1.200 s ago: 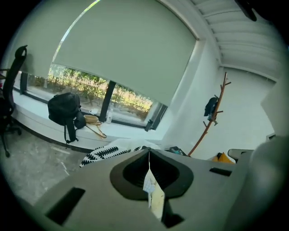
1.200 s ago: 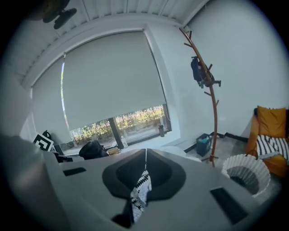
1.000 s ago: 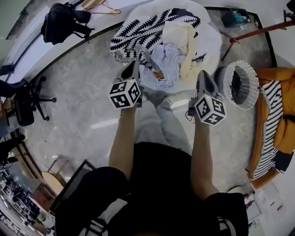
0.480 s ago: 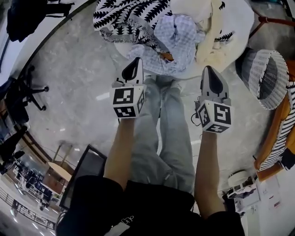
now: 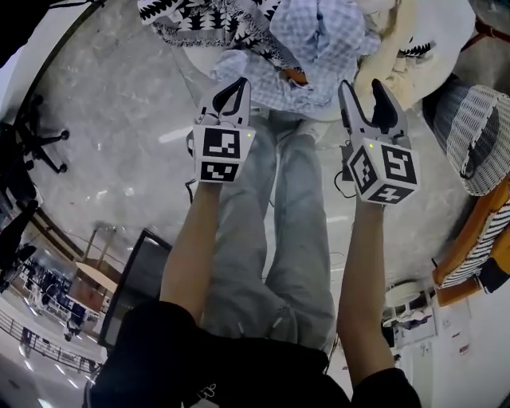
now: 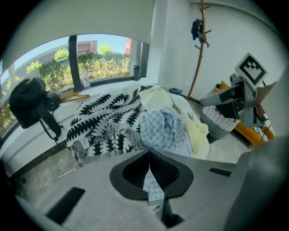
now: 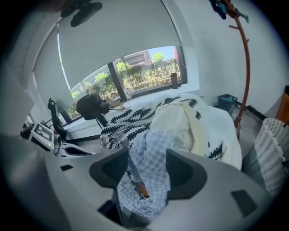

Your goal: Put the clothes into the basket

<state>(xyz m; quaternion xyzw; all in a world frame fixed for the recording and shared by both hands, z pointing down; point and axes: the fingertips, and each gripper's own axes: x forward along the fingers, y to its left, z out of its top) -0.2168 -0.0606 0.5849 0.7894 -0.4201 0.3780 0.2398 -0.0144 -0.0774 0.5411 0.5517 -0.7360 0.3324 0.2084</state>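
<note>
- Inspecting the clothes first: a checked shirt [image 5: 319,48] [image 6: 162,128] [image 7: 151,153] lies at the near edge of a heap, and part of it hangs down over the edge.
- A black-and-white leaf-print cloth [image 5: 207,16] [image 6: 104,117] [image 7: 131,119] lies just left of the checked shirt. A cream garment [image 5: 398,56] [image 6: 194,131] [image 7: 180,122] lies just right of it, touching it.
- None of the clothes is in the basket [image 5: 478,135] [image 6: 216,124] [image 7: 273,149]. This white wicker basket stands on the floor, right of the checked shirt and apart from the heap.
- Left gripper [image 5: 235,88] [image 6: 149,158]: jaws closed together with nothing held. It sits just short of the shirt's hanging edge, on its left side.
- Right gripper [image 5: 365,92] [image 7: 146,169]: jaws wide apart, having just been opening. The checked shirt shows in the gap between them, and the pads are not pressing on it. Whether the cloth touches a jaw cannot be told.
- The person's legs [image 5: 295,239], in pale jeans, stand on the floor directly below the checked shirt in the head view.
- A black bag [image 6: 29,106] [image 7: 90,106] rests on the window ledge, well left of the checked shirt.
</note>
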